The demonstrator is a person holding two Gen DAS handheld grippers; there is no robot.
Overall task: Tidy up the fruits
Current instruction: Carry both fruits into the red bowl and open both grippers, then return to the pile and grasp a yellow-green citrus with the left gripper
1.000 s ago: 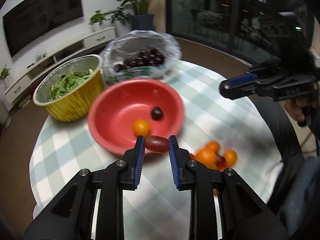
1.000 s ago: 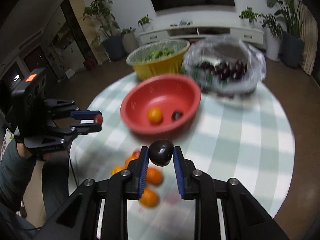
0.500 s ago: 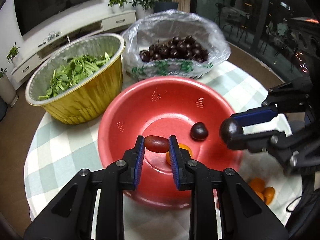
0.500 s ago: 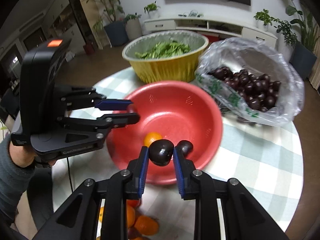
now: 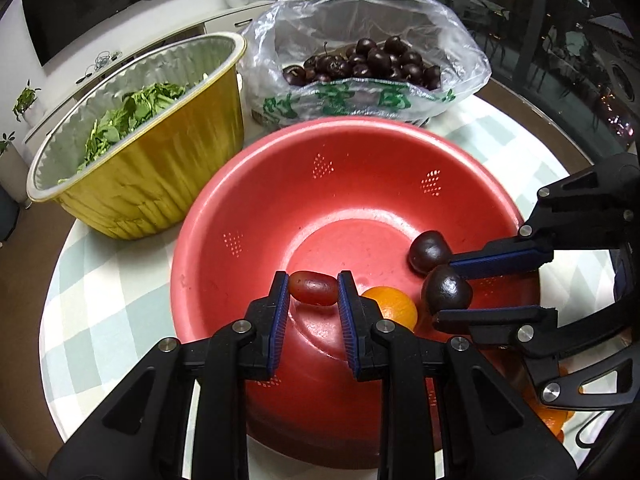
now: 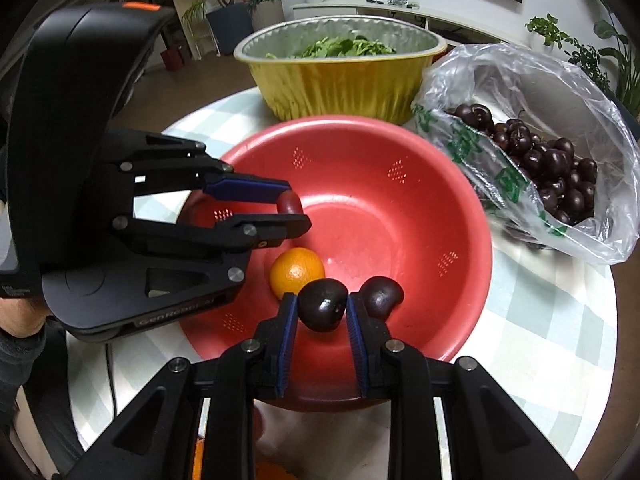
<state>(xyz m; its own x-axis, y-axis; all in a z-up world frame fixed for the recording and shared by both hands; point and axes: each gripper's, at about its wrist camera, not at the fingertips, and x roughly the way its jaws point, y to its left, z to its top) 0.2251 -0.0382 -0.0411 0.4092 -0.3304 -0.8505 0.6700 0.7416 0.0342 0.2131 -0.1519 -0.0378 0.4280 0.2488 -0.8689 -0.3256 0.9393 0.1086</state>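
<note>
Since both hands have come in from the table's edge, we find the left gripper clamped on a red oblong fruit and the right gripper clamped on a dark cherry, lower centre, over the red bowl; release appears next.
</note>
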